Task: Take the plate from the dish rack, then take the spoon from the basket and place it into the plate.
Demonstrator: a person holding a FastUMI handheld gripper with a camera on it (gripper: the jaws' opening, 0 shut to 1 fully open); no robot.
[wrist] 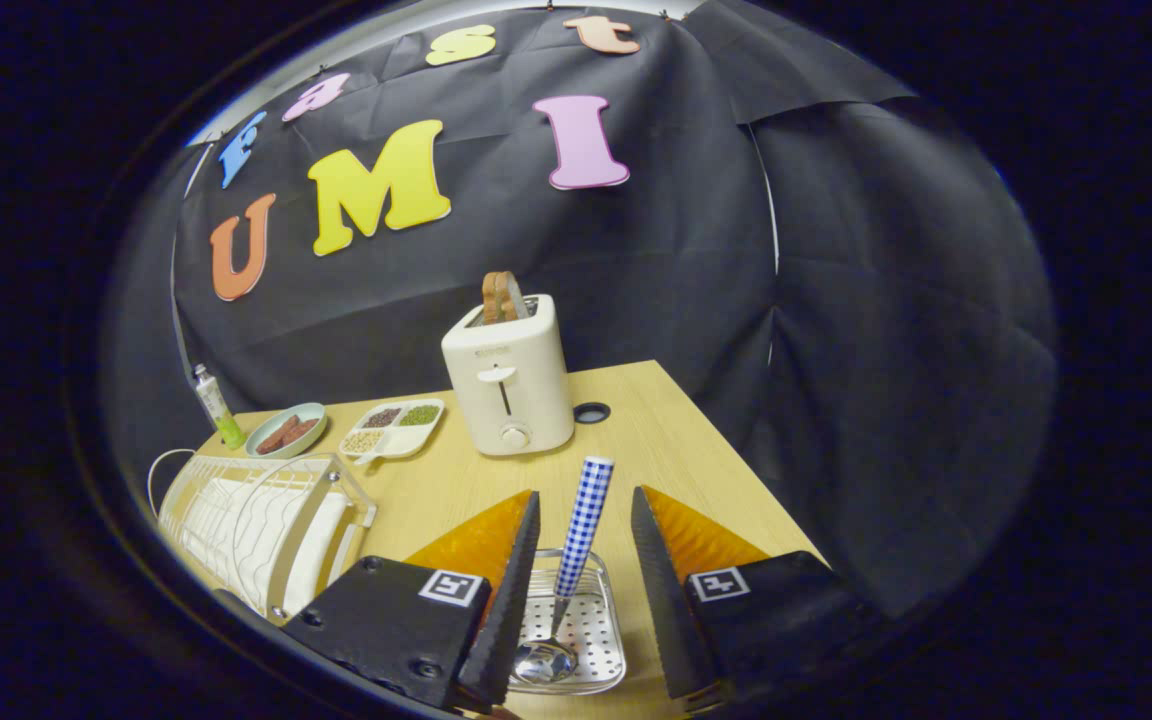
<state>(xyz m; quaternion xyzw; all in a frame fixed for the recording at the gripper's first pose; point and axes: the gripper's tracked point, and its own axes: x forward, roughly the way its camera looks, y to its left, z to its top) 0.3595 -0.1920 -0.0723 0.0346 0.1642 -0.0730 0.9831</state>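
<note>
A spoon (581, 530) with a blue-and-white checked handle leans in a small perforated metal basket (598, 630), its bowl resting on the basket's floor. My gripper (586, 493) is open above the basket. The handle rises between the two fingers, with a gap on each side, and touches neither. To the left of the fingers stands a wire dish rack (236, 500) with white dishware (321, 550) upright in it, seemingly a plate.
A cream toaster (508, 385) with toast in it stands beyond the fingers on the wooden table (656, 450). Further left are a divided tray of beans (394, 428), a green dish of sausages (286, 430) and a small bottle (216, 405). The table's right edge runs close by.
</note>
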